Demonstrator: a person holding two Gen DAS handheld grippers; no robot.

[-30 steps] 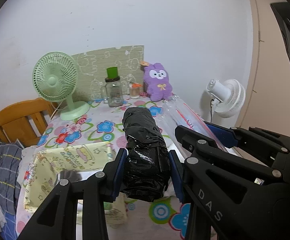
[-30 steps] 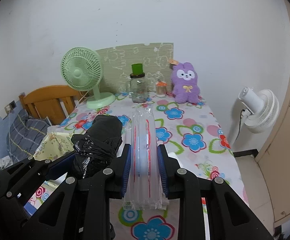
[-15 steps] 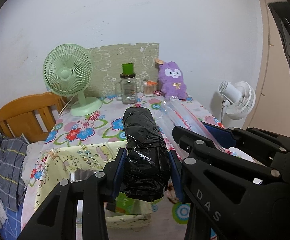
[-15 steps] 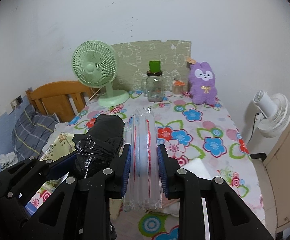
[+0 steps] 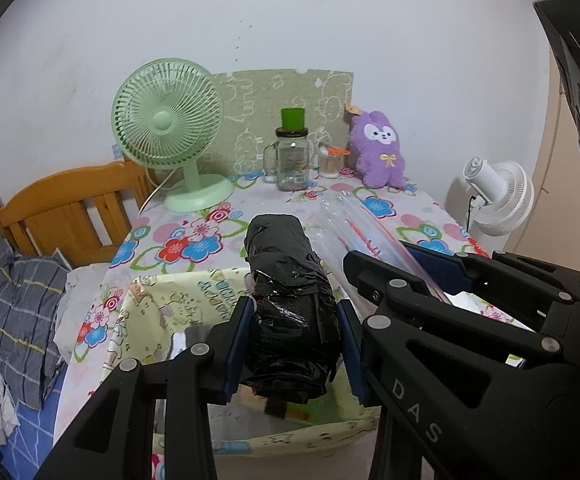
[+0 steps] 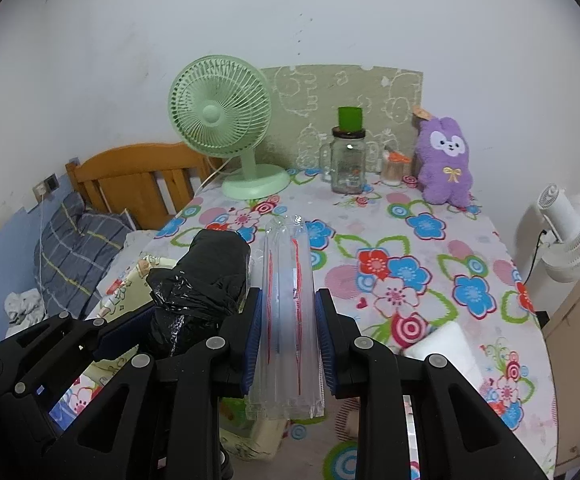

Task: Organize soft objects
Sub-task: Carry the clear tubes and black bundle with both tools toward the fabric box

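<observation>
My left gripper (image 5: 294, 340) is shut on a black plastic-wrapped roll (image 5: 286, 292) and holds it over a yellow fabric storage box (image 5: 162, 300) on the flowered table. My right gripper (image 6: 288, 340) is shut on a clear inflated air-cushion pack with red lines (image 6: 288, 308), held right beside the roll (image 6: 206, 276). The pack also shows in the left wrist view (image 5: 366, 240). The box's corner (image 6: 138, 280) shows under the left gripper. A purple plush rabbit (image 6: 444, 160) sits at the back right.
A green desk fan (image 6: 226, 120), a glass jar with a green cap (image 6: 348, 156) and a small cup (image 6: 392, 168) stand along the back wall. A white object (image 6: 442, 344) lies on the tablecloth at right. A white floor fan (image 6: 570, 232) stands right of the table; a wooden bed (image 6: 130, 180) is left.
Both grippers have pulled back and risen with their loads. The table's back objects look farther off, and more of the yellow box shows beneath the left gripper.
</observation>
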